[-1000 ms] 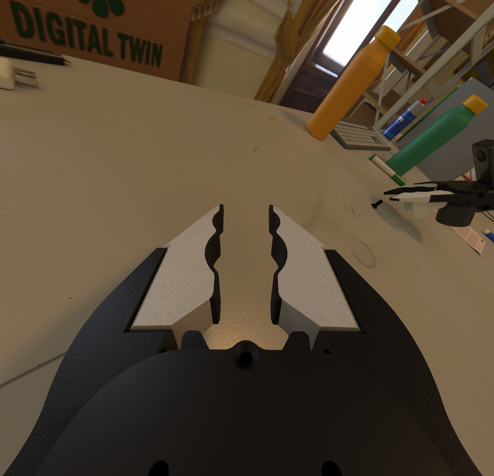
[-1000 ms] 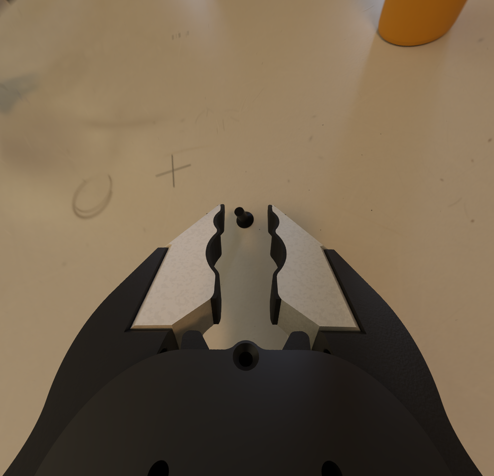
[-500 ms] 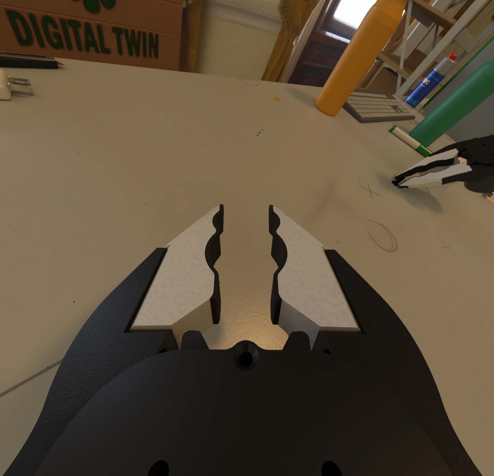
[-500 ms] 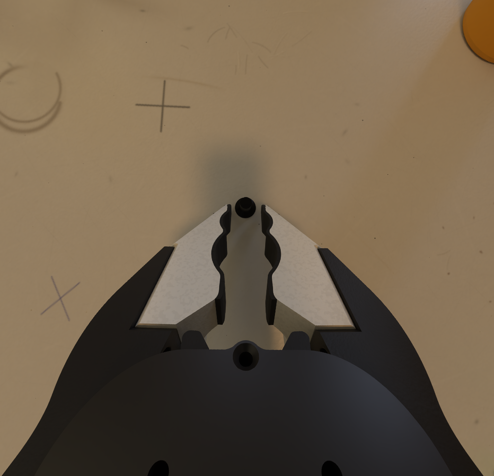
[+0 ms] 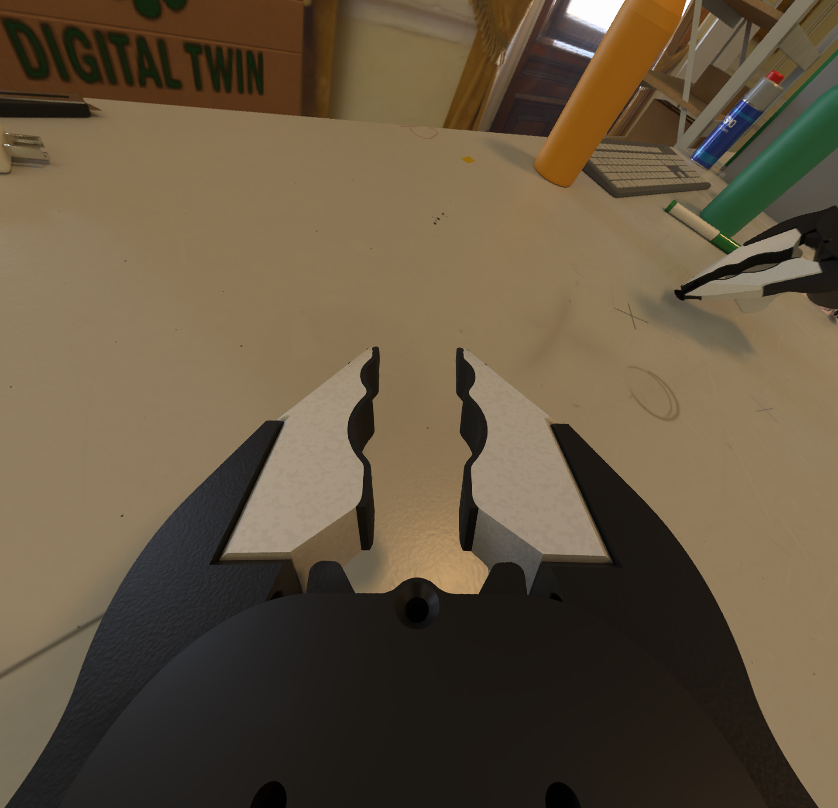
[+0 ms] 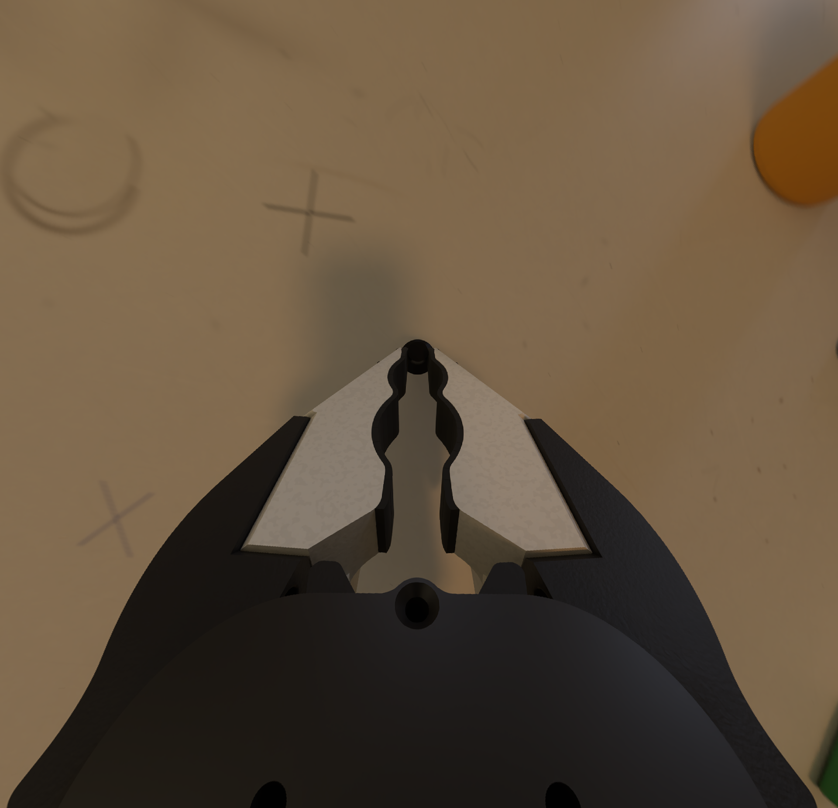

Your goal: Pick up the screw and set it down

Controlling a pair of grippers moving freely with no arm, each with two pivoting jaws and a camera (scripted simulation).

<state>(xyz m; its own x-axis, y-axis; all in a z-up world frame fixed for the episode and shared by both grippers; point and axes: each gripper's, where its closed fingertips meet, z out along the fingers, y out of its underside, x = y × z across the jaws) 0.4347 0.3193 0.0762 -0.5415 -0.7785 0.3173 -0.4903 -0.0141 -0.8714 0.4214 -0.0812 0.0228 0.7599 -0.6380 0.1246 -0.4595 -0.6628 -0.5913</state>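
beige table (image 6: 589, 378), right tool (image 6: 417, 355) pinching screw (image 6: 416, 350)

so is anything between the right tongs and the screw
No, nothing visible is. The right tongs are shut on the screw at their tips, with only bare table around them.

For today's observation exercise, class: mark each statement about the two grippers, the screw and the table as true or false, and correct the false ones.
1. The right gripper is shut on the black screw. True.
2. The left gripper holds a marker. False: it is open with nothing between its fingers.
3. An orange bottle stands on the table beside a keyboard. True.
4. The screw is gripped deep at the base of the fingers. False: it sits at the very fingertips.
5. A pencilled cross marks the table near the right gripper. True.
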